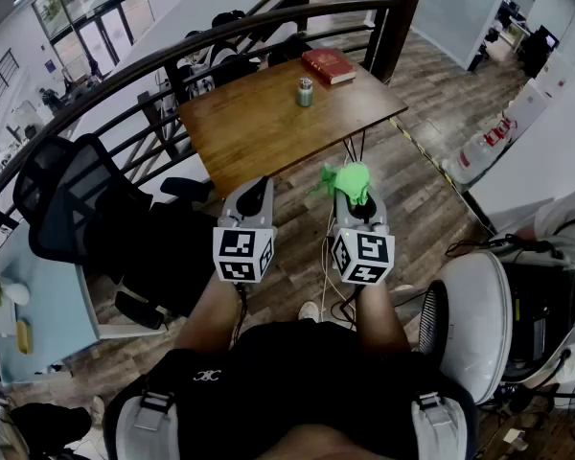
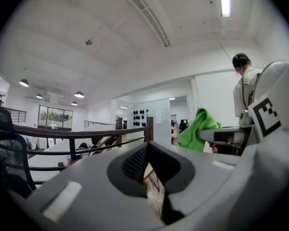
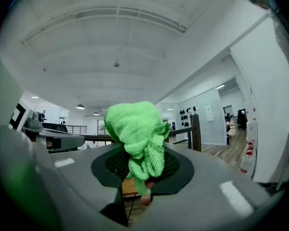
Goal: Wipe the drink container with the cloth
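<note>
Nearest you, your left tongs [image 1: 259,190] are closed on nothing, and your right tongs [image 1: 353,201] just beside them clamp the bunched green cloth [image 1: 349,180] — both short of the wooden table [image 1: 259,132]. The drink container [image 1: 305,92] stands upright toward the table's far side, near a red book [image 1: 328,64] — well apart from the cloth.
</note>
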{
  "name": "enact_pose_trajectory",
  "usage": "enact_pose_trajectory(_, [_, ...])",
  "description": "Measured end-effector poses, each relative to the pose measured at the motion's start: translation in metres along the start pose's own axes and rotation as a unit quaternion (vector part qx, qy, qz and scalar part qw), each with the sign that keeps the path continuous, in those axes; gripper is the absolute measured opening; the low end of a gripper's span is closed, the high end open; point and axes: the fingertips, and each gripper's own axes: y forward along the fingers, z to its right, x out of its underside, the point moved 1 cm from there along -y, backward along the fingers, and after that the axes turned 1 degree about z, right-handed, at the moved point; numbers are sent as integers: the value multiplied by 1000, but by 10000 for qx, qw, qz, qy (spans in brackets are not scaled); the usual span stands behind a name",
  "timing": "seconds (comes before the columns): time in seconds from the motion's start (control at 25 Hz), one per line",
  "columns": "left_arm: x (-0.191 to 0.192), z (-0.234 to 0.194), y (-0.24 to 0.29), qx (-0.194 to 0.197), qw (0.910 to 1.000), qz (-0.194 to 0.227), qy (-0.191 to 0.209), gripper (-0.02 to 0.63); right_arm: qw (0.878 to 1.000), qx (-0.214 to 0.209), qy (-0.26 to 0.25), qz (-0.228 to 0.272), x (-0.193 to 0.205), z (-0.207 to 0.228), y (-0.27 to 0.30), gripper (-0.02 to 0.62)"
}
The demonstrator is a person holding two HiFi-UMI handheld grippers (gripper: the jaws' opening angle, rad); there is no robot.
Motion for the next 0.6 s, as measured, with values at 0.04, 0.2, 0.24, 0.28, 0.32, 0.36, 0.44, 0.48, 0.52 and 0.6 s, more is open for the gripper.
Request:
enact_pose_trajectory(0.04, [0,2,0,-1,10000,2,-1,52,10000,-5,-16,-6,0,1,0,97])
enact_pose_trajectory(0.2, [1,7,1,16,10000,16,-11,52,10000,-8,35,-10,2,5,-5,97])
enact_pose_trajectory(0.24, [1,8,1,23,10000,15,-23,52,10000,-19,84,-2,2,6,-8,98])
enact_pose_trajectory(0.28, [1,9,0,30,10000,11,-33,52,9999,-35,122,9,1,7,-10,98])
enact_pose_trajectory(0.32, [0,10,-1,37,10000,6,-39,52,9999,-48,139,22,1,7,-12,100])
enact_pose_trajectory(0.36, [0,11,-1,46,10000,0,-38,52,9999,-57,141,39,0,7,-13,100])
enact_pose_trajectory(0.44, [1,12,-2,67,10000,-20,-18,52,9999,-72,132,80,-2,5,-13,100])
enact_pose_trajectory(0.48, [2,13,-1,74,10000,-32,-5,52,9998,-76,129,100,-2,4,-12,100])
enact_pose_trajectory(0.52, [3,13,0,76,10000,-41,5,52,9998,-77,130,113,-2,4,-11,100])
enact_pose_trajectory(0.6, [4,13,2,55,10000,-44,11,52,9998,-92,137,119,-2,5,-8,100])
